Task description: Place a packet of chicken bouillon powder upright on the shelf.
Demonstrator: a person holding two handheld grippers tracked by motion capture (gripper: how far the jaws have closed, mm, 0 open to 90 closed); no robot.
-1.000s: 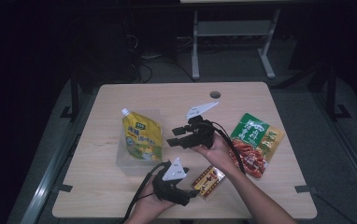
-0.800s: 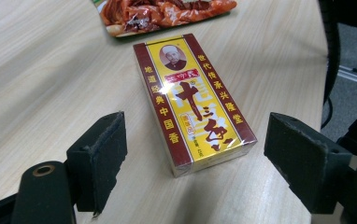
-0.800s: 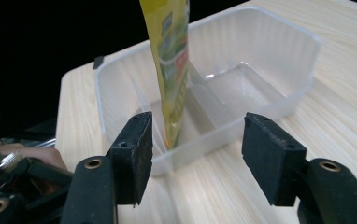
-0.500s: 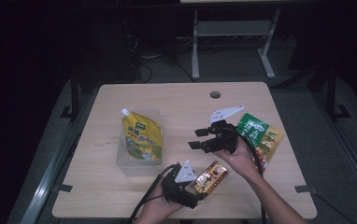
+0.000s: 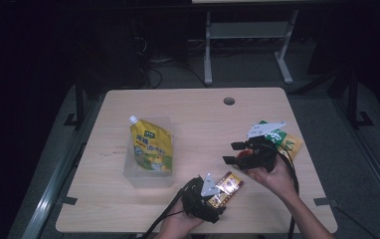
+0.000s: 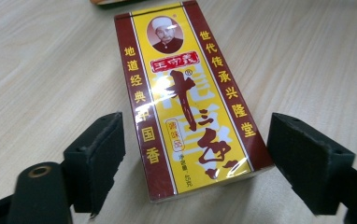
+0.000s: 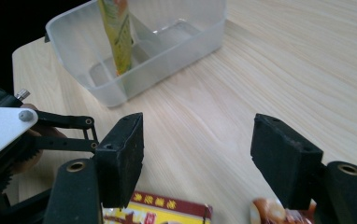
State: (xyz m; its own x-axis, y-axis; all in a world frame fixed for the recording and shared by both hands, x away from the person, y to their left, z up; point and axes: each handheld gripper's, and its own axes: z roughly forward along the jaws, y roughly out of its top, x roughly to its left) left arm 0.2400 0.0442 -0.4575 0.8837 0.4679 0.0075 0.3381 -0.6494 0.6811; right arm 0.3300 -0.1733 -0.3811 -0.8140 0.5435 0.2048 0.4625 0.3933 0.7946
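A red and yellow box (image 6: 186, 93) lies flat on the wooden table (image 5: 193, 114), near its front edge. My left gripper (image 6: 200, 163) is open, one jaw on each side of the box's near end and neither pad pressing on it. From above, the left gripper (image 5: 217, 199) sits at the box (image 5: 230, 184). My right gripper (image 5: 234, 153) hovers just to the right of it and points left. The right gripper (image 7: 197, 154) is open over bare wood; its jaws have just been opening with nothing between them.
A clear plastic bin (image 5: 148, 174) holding a yellow spouted pouch (image 5: 150, 144) stands left of centre. The bin (image 7: 186, 42) lies ahead of the right gripper. A green snack pack (image 5: 287, 140) lies behind the right hand. A cable hole (image 5: 229, 101) is at the back.
The right gripper has moved right, away from the bin and toward the green pack. The left gripper has shifted right up to the box.
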